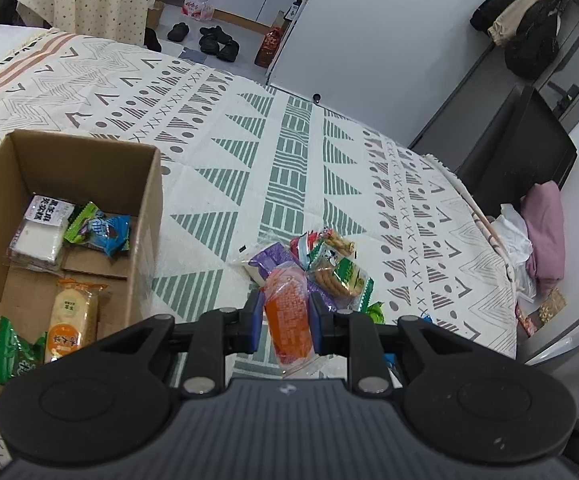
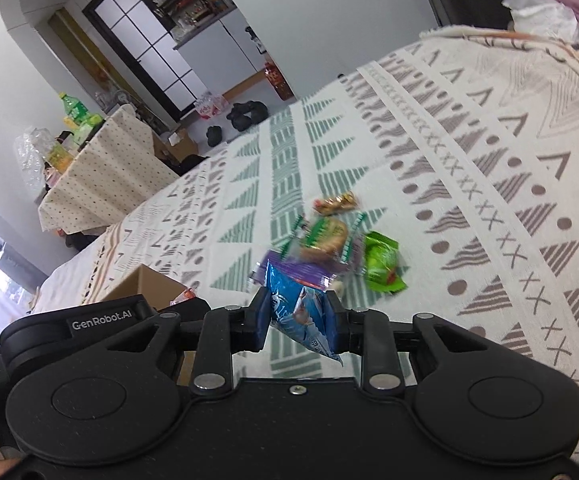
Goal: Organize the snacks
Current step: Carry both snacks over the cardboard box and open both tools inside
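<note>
In the left wrist view my left gripper (image 1: 285, 322) is shut on an orange snack packet (image 1: 291, 320), lifted above the patterned cloth. Beyond it lies a pile of snacks (image 1: 323, 268) with purple, green and biscuit wrappers. A cardboard box (image 1: 151, 200) stands to the left, holding several packets, among them a white one (image 1: 41, 232), a blue one (image 1: 107, 232) and an orange biscuit pack (image 1: 71, 326). In the right wrist view my right gripper (image 2: 299, 320) is shut on a blue snack packet (image 2: 299, 318). Past it lie the biscuit pack (image 2: 325, 240), a green packet (image 2: 381, 266) and a small orange one (image 2: 335, 203).
The patterned cloth (image 1: 249, 152) covers a wide table that drops off at the right edge. A dark cabinet (image 1: 521, 148) and a pink bundle (image 1: 545, 232) sit beyond that edge. A second covered table with bottles (image 2: 101, 168) stands far left in the right wrist view. Shoes (image 1: 217, 42) lie on the floor.
</note>
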Motion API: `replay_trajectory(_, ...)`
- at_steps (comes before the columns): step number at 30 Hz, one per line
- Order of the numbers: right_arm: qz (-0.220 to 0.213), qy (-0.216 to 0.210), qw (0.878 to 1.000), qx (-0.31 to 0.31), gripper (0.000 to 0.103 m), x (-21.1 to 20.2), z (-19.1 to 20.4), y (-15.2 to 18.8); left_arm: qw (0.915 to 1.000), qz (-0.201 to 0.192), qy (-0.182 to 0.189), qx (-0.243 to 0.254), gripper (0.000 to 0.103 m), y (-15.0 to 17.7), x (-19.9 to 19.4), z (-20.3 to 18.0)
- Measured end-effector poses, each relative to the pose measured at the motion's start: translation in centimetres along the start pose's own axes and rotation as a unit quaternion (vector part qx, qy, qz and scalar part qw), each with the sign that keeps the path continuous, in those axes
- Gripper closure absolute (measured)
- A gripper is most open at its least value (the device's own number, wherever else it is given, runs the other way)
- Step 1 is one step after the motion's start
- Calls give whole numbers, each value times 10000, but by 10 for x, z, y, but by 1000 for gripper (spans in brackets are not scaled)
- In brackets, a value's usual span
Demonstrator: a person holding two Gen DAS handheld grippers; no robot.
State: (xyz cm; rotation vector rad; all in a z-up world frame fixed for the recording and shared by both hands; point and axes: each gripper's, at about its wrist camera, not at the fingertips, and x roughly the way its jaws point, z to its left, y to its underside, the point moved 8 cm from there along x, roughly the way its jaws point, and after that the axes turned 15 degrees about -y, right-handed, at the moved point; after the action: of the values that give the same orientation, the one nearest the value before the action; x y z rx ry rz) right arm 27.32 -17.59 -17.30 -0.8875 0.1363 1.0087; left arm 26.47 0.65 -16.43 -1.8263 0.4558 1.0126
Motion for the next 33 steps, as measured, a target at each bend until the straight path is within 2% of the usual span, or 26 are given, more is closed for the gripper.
replay_trajectory(19, -39, -45, 9996, -266, 76, 15, 53, -10, 9990, -170, 18, -408, 80, -26, -18, 39)
replay_trajectory(33, 98, -215, 9986, -479, 76, 51, 98, -5, 9935, -141, -169, -1117, 80, -50, -15, 97)
